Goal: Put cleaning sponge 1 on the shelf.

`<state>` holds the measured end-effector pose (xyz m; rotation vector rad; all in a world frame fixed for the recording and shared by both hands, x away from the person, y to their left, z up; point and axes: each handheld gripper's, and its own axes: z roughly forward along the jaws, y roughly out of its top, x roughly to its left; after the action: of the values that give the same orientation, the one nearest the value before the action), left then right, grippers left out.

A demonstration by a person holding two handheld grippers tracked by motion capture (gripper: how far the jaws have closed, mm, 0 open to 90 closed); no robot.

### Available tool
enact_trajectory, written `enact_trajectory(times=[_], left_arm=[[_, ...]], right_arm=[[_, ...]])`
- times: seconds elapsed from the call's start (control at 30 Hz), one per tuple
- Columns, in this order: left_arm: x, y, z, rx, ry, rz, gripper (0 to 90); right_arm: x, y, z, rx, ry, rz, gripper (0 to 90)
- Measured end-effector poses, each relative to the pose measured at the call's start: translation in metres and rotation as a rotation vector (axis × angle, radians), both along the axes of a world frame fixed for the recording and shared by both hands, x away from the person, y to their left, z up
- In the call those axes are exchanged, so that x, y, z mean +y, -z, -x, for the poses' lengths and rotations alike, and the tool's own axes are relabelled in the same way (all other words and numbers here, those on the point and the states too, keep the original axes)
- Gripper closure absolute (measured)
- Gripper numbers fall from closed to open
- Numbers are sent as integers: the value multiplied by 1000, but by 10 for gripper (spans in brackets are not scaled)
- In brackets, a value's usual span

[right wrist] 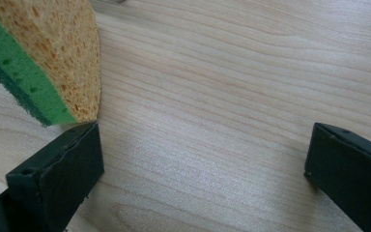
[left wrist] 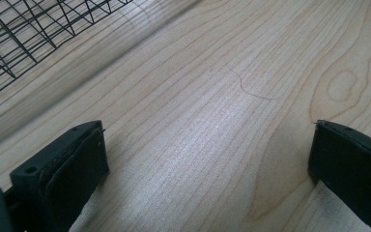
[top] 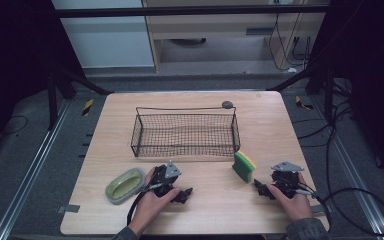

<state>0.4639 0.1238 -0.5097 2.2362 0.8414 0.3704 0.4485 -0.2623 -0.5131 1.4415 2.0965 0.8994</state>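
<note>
Both our hands rest at the table's (top: 260,107) near edge, each with its claw spread wide and grasping nothing: left gripper (top: 184,192), right gripper (top: 261,189). From the right gripper, the sponge (top: 244,165) stands on edge just beside it at about eleven o'clock. We judge a careless approach could tip it flat or push it against the basket (top: 185,131). We count one sponge, one wire basket, one green dish (top: 124,185) at the left gripper's nine o'clock.
</note>
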Motion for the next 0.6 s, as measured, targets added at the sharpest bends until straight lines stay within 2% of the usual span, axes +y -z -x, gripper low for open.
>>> enact_trajectory(times=[0.13,0.17,0.2,0.23,0.3,0.33,0.37,0.43,0.47,0.5,0.53,0.57,0.6], left_arm=[[0,0,0,0,8,0,0],[0,-4,0,30,35,-12,7],[0,-4,0,30,35,-12,40],[0,-7,1,46,55,-9,91],[1,-19,3,55,73,10,99],[1,-27,5,44,83,-2,99],[1,-42,8,22,99,-44,99],[5,-59,10,3,109,-97,98],[5,-59,10,3,109,-97,99],[8,-70,10,-3,109,-124,100],[10,-76,9,-2,108,-138,100],[16,-87,7,12,113,-178,102],[21,-94,5,32,109,-190,106]], right_arm=[[0,0,0,0,0,0,4],[0,0,0,0,0,0,4],[0,0,0,0,0,0,4],[0,0,0,0,0,0,4],[0,0,0,0,0,0,4],[0,0,0,1,0,0,4],[0,0,0,0,0,0,4],[0,0,0,1,1,-1,4],[0,0,0,1,1,-1,4],[0,0,0,2,1,-2,5],[0,0,0,2,1,-2,5],[0,0,0,2,1,-2,5],[0,0,0,2,1,-1,5]])
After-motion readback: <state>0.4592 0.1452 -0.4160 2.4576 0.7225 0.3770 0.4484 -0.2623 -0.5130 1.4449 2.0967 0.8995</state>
